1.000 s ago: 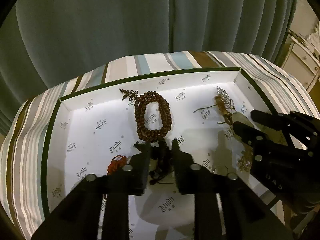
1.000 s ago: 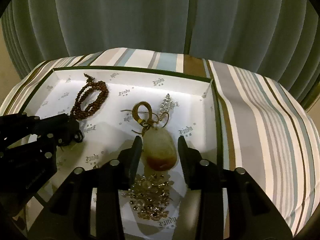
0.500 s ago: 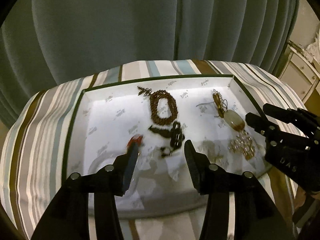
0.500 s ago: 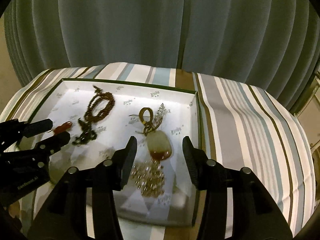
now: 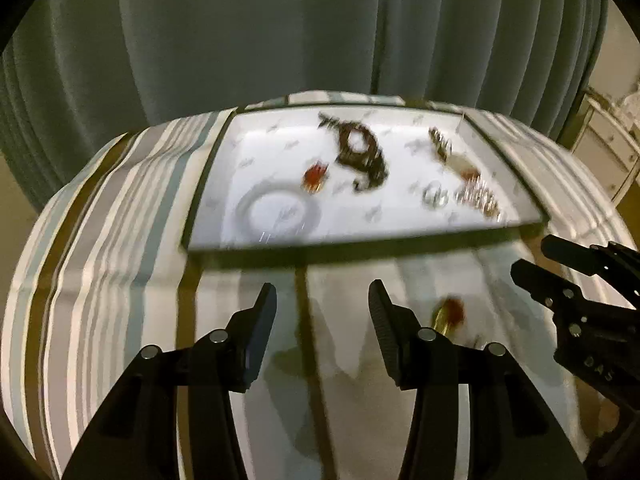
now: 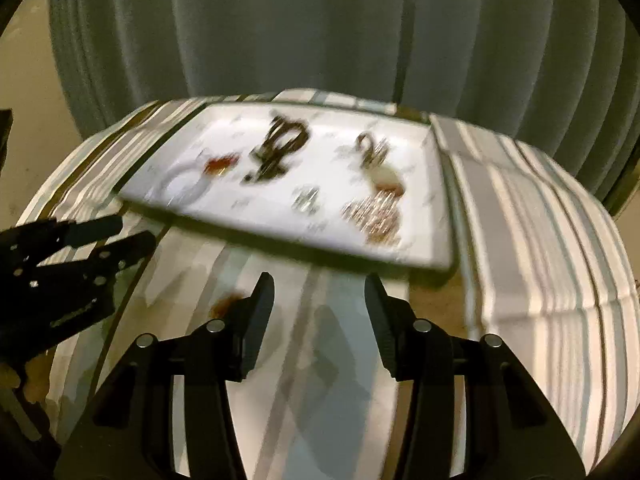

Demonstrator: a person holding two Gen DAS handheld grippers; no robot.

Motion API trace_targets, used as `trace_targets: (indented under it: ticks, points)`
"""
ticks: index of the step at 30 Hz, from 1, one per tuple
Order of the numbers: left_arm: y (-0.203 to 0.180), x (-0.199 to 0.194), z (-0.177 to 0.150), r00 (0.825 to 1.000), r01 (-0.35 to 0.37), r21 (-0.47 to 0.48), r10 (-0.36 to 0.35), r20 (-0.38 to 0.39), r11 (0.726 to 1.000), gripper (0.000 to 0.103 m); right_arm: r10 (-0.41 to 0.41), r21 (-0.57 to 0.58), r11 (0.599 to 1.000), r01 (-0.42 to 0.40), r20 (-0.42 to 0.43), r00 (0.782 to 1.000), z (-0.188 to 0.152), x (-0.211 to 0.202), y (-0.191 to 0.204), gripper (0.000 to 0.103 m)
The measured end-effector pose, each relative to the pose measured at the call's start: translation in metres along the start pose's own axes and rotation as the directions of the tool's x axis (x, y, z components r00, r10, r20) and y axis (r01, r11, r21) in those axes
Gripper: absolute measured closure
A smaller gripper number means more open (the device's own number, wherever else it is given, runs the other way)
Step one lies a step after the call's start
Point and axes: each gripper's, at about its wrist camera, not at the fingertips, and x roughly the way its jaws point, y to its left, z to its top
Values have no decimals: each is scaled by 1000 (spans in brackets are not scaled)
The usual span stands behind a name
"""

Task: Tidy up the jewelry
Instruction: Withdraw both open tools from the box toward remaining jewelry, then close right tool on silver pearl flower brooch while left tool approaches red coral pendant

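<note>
A white tray with a dark green rim lies on the striped cloth and holds jewelry, all blurred. In it are a brown bead necklace, a red piece, a clear bangle, a pale stone pendant and a sparkly cluster. A small red and gold piece lies on the cloth outside the tray. My left gripper hangs open and empty over the cloth in front of the tray. My right gripper is beside it, also open and empty.
Grey-green curtains hang behind the round table with its striped tablecloth. A pale cabinet stands at the far right. The table edge curves away on both sides.
Both grippers pulled back out of the tray to the cloth in front of it. The left jaws widened and let go of a dark beaded piece, which stays in the tray.
</note>
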Motion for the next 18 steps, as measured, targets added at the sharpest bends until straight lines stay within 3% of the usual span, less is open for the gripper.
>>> trace_targets:
  ticks: [9, 18]
  points:
    - [10, -11, -48, 998, -44, -13, 43, -53, 999, 55, 54, -38, 998, -56, -46, 997, -31, 0, 29, 58]
    - [15, -16, -53, 998, -45, -30, 44, -44, 999, 55, 52, -62, 996, -56, -59, 997, -33, 8, 40, 59]
